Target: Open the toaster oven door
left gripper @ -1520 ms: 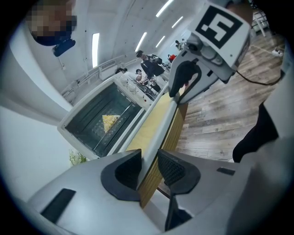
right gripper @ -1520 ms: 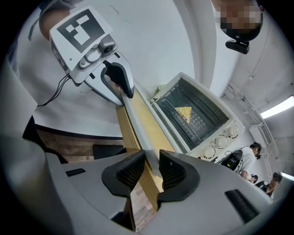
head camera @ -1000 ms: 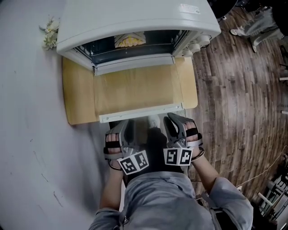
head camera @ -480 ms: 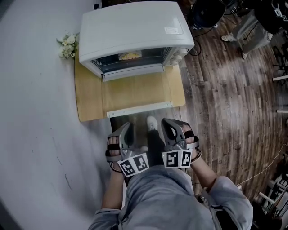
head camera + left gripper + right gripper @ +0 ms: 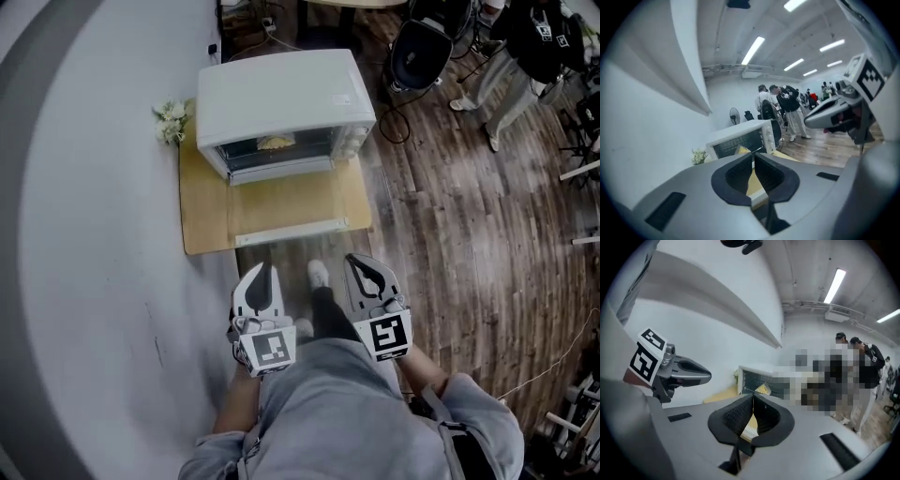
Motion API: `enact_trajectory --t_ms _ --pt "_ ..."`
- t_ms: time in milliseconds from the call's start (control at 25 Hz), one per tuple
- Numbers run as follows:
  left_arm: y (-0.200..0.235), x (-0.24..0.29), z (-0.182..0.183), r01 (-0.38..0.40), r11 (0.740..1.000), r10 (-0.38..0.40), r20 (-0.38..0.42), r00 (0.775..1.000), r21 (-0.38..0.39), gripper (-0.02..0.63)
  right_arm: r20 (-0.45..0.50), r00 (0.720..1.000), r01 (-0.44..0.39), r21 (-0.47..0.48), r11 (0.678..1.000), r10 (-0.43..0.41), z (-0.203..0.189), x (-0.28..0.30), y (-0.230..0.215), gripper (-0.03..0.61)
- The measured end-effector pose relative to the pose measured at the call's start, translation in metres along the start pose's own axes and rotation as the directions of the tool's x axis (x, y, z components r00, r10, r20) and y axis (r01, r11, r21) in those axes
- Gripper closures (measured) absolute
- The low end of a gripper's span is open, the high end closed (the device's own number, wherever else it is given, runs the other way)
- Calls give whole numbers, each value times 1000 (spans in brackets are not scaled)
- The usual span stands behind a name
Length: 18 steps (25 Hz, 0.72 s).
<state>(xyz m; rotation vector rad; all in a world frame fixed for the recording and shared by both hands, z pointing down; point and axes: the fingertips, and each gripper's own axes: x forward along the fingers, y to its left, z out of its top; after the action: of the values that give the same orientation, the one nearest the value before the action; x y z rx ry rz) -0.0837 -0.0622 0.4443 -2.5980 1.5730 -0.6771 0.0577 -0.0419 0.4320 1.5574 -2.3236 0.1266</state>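
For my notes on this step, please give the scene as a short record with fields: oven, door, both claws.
toaster oven: white, stands on a wooden board
door: open, folded down flat
inside: something yellow
left claw: shut, empty, apart from the oven
right claw: shut, empty, apart from the oven
beside oven: small flowers

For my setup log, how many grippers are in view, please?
2: the left gripper and the right gripper, side by side before the lowered toaster oven door, both shut, empty.
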Motion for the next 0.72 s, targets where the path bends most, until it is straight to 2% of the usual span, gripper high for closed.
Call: enact_trajectory --t_ms 120,200,360,560,720 --pt "13 -19 18 -8 983 18 50 999 -183 597 49 998 32 87 996 -37 20 -21 -7 578" --pt "21 -30 23 -23 966 42 70 997 -257 597 78 995 54 135 989 -65 28 -33 -13 578" --pt "35 -45 34 -61 950 100 114 988 -307 598 125 988 64 186 980 -88 39 -42 -18 578" --pt "43 -56 36 -74 928 130 130 983 -364 598 158 984 51 209 977 -86 48 -43 -14 579" --pt "46 -62 36 -82 921 142 133 981 -382 598 171 983 27 215 976 -64 54 -42 -5 580"
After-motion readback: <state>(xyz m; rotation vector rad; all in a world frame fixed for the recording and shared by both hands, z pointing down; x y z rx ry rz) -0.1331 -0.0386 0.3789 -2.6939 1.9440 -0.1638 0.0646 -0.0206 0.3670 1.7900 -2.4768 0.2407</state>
